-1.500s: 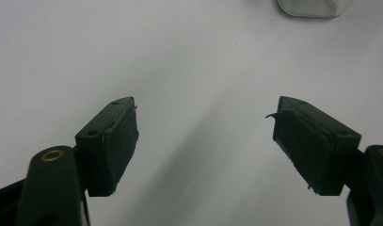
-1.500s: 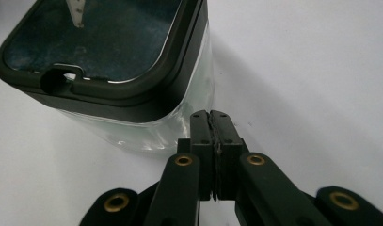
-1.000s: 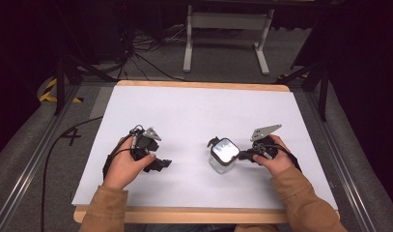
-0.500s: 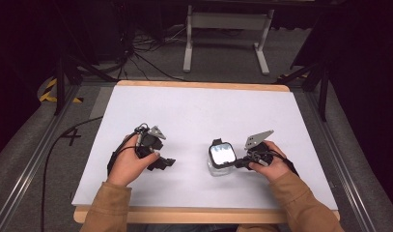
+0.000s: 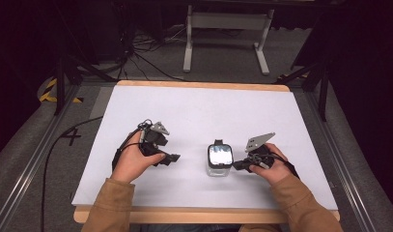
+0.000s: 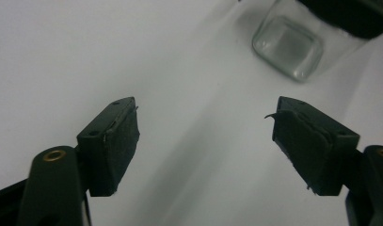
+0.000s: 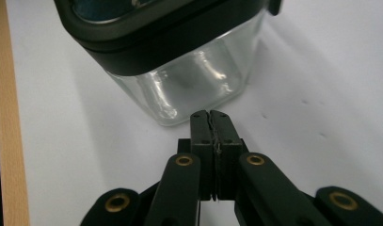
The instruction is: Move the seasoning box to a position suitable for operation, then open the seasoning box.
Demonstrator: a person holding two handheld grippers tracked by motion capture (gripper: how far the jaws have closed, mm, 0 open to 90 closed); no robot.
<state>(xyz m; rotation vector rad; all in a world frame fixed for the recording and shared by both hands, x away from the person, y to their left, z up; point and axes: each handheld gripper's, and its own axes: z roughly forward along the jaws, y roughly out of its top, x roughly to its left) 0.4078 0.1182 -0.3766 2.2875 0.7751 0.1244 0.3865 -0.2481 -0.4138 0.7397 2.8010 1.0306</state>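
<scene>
Glass jar (image 5: 219,162) upright on the white worktop (image 5: 203,111), between both grippers.

Right gripper (image 7: 210,123) nearer, jaws pressed together on nothing, tips just short of the jar's lower corner; left gripper (image 6: 203,141) farther off, jaws wide apart, aimed toward the jar.

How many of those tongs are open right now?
1. The left tongs have their jaws spread wide over the bare sheet, with the jar off ahead. The right tongs are shut, empty, tips close by the jar's glass wall.
</scene>
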